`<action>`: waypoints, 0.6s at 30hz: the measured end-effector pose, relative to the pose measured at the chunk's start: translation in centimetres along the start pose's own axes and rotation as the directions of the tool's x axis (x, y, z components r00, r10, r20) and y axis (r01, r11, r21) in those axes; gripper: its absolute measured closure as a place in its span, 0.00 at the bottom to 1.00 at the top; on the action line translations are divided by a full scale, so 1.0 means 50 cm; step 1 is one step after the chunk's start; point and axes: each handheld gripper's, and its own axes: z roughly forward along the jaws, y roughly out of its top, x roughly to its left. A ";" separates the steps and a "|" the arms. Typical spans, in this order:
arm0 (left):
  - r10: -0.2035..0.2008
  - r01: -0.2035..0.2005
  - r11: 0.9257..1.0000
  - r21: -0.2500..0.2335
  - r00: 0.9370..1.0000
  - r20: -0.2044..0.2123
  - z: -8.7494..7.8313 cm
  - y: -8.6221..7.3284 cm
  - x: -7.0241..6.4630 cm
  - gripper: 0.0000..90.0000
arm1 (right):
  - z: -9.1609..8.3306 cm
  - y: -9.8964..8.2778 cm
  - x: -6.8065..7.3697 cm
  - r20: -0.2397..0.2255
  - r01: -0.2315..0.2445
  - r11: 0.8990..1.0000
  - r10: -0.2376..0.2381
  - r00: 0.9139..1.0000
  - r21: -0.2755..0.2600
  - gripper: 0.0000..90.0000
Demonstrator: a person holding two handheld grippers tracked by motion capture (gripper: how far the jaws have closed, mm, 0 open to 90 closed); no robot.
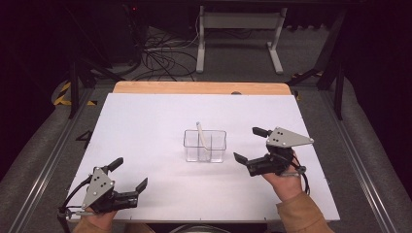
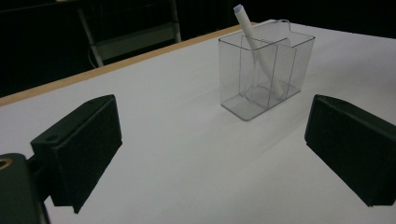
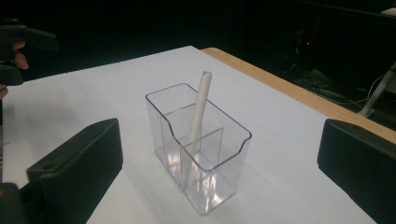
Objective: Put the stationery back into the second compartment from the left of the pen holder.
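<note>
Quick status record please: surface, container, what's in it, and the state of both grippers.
surface: white table top, wooden strip along its far edge
container: clear plastic organizer with inner dividers, upright near the table's middle
contents: one white pen, leaning in a compartment, top end above the rim
left gripper: open, nothing between its jaws, near the front left corner, apart from the organizer
right gripper: open, nothing between its jaws, just right of the organizer, not touching it
</note>
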 end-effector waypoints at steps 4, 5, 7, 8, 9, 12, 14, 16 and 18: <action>0.000 0.000 1.000 -0.001 1.000 -0.001 -0.001 0.000 -0.001 0.05 | -0.016 -0.029 -0.005 -0.004 0.003 1.000 -0.003 1.000 0.004 0.00; -0.002 0.002 1.000 0.001 1.000 -0.003 -0.002 0.000 -0.001 0.05 | -0.020 -0.038 -0.006 -0.002 0.003 1.000 -0.003 1.000 0.002 0.00; -0.003 0.003 1.000 0.001 1.000 -0.005 -0.003 -0.001 0.000 0.05 | -0.027 -0.057 -0.009 -0.005 -0.006 1.000 0.006 1.000 -0.002 0.00; -0.003 0.003 1.000 0.000 1.000 -0.004 -0.003 -0.001 0.000 0.05 | -0.030 -0.067 -0.010 -0.001 -0.007 1.000 0.007 1.000 0.000 0.00; -0.005 0.005 1.000 -0.001 1.000 -0.006 -0.004 -0.001 0.000 0.05 | -0.033 -0.076 -0.010 0.003 -0.007 1.000 0.007 1.000 0.003 0.00; -0.002 0.002 1.000 0.003 1.000 -0.006 -0.003 -0.002 0.001 0.05 | -0.039 -0.104 -0.008 0.006 -0.016 1.000 0.016 1.000 0.012 0.00; 0.004 -0.004 1.000 0.002 1.000 -0.007 -0.004 -0.002 0.001 0.05 | -0.043 -0.122 -0.005 0.021 -0.020 0.999 0.019 1.000 0.029 0.00; 0.000 0.000 1.000 0.001 1.000 -0.006 -0.004 -0.002 0.001 0.05 | -0.048 -0.139 -0.004 0.031 -0.029 0.999 0.028 0.999 0.036 0.00; -0.002 0.002 1.000 0.000 1.000 -0.006 -0.004 -0.003 0.002 0.05 | -0.054 -0.157 -0.005 0.038 -0.050 0.998 0.049 0.998 0.041 0.00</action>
